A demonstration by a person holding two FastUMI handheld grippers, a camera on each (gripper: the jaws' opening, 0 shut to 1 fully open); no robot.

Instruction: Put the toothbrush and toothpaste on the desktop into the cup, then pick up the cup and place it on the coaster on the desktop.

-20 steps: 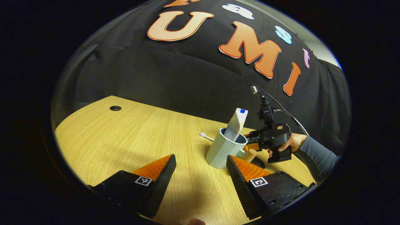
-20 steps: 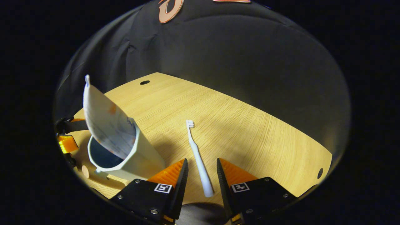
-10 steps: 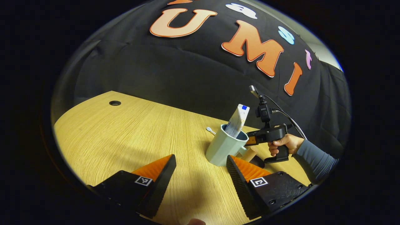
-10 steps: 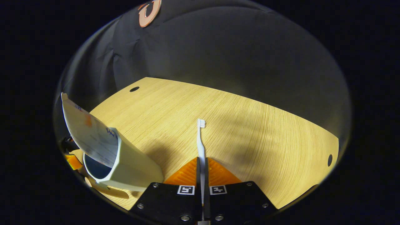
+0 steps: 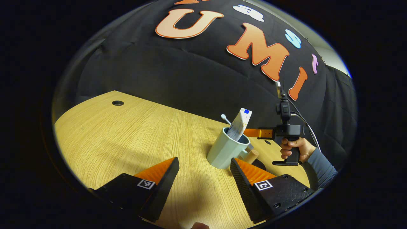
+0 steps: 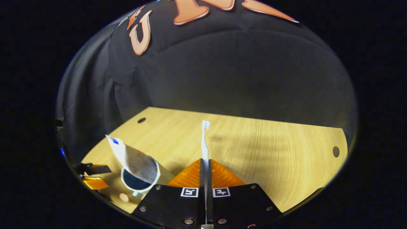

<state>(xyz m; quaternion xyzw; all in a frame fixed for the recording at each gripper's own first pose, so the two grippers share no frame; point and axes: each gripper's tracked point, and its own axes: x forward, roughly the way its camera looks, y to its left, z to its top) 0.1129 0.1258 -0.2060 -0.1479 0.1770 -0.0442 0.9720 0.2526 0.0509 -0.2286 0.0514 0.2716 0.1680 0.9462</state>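
desk (image 5: pixel 133 133) – matt wood grain | cup (image 5: pixel 224 152) – smooth, glossy

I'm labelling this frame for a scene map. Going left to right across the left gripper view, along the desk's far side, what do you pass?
Cable hole → cup holding the toothpaste → the right hand-held gripper, shut on the toothbrush → the hand holding it.

Toothbrush (image 6: pixel 205 143) handle hidden betw. fingers (image 6: pixel 190 175)

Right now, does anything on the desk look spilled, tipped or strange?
Nothing stands out. The cup stands upright with the toothpaste leaning inside it, and the right gripper holds the toothbrush above the desk.
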